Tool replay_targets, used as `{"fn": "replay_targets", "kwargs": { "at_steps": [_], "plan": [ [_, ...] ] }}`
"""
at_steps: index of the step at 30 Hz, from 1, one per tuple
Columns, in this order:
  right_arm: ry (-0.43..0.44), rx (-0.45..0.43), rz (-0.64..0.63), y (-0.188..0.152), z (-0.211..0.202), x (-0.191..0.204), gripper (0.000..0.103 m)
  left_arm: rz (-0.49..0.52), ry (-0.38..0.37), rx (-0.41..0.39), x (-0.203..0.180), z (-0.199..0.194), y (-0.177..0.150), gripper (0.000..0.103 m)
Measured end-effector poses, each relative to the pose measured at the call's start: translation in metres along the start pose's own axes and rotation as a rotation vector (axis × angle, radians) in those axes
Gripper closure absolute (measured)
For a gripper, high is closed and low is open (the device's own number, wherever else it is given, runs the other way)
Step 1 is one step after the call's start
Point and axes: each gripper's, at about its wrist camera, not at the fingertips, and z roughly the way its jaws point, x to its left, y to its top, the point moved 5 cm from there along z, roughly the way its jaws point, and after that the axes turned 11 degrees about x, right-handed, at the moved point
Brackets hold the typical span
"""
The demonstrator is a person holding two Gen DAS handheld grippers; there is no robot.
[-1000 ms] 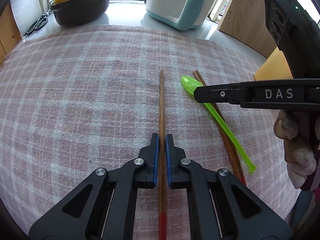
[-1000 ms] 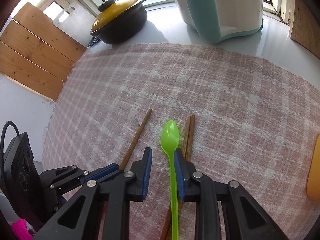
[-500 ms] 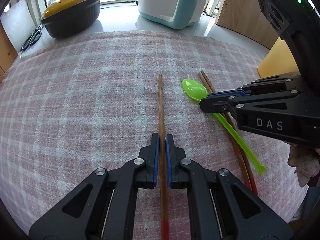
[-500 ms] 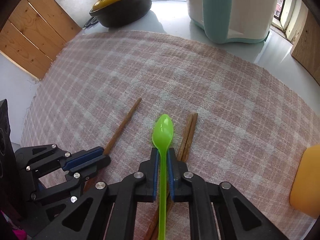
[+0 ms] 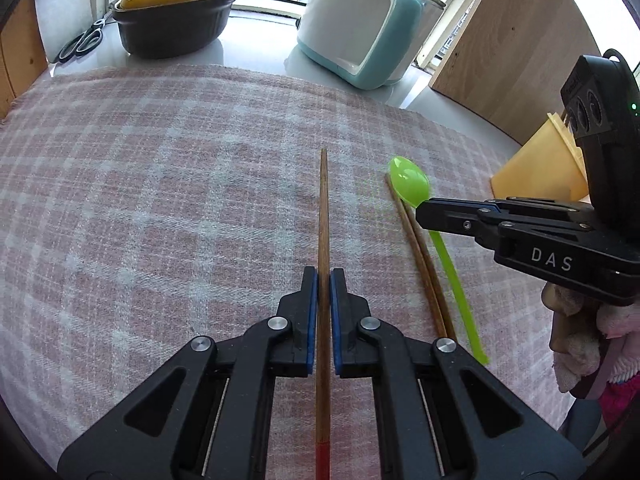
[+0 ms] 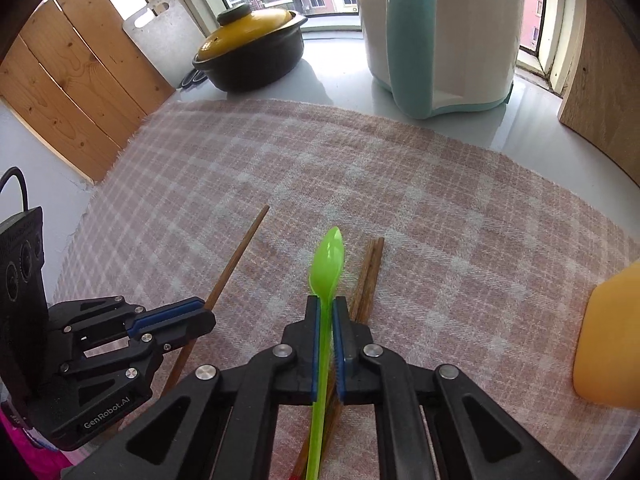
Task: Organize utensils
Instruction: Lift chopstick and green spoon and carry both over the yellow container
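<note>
My left gripper [image 5: 324, 276] is shut on a brown chopstick [image 5: 323, 208] with a red end; the stick points away along the pink checked cloth [image 5: 160, 200]. My right gripper [image 6: 327, 305] is shut on the handle of a green plastic spoon [image 6: 328, 264], bowl pointing forward. A pair of brown chopsticks [image 6: 370, 276] lies on the cloth just right of the spoon. In the left wrist view the spoon [image 5: 410, 184] and the pair [image 5: 420, 256] lie to the right, with the right gripper [image 5: 424, 210] over them. The left gripper [image 6: 200, 312] and its chopstick [image 6: 240, 256] show in the right wrist view.
A black pot with a yellow lid [image 5: 172, 20] and a white and teal appliance [image 5: 364, 36] stand beyond the cloth. Scissors [image 5: 80, 44] lie at the far left. A yellow container [image 6: 608, 336] stands at the right edge. Wooden boards [image 6: 72, 88] line the left.
My right gripper has closed on the green spoon's handle and tilted the spoon a little off the cloth. The left gripper has stayed shut on the chopstick and risen slightly.
</note>
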Motion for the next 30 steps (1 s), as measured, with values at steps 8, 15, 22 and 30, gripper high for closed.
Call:
{"fn": "replay_targets", "kwargs": {
  "at_steps": [8,15,22,30],
  "plan": [
    [0.016,-0.107,0.001,-0.013,-0.049,-0.004,0.100,0.019,-0.043,-0.085,-0.026,-0.038,0.005,0.099],
    [0.005,-0.200,0.011,-0.031,-0.099,-0.021,0.100,0.056,-0.078,-0.156,-0.064,-0.065,0.013,0.099],
    [-0.011,-0.300,0.027,-0.052,-0.154,-0.045,0.100,0.103,-0.115,-0.217,-0.111,-0.082,0.025,0.099],
    [-0.057,-0.390,0.069,-0.073,-0.214,-0.092,0.100,0.154,-0.175,-0.266,-0.175,-0.087,0.049,0.099]
  ]
}}
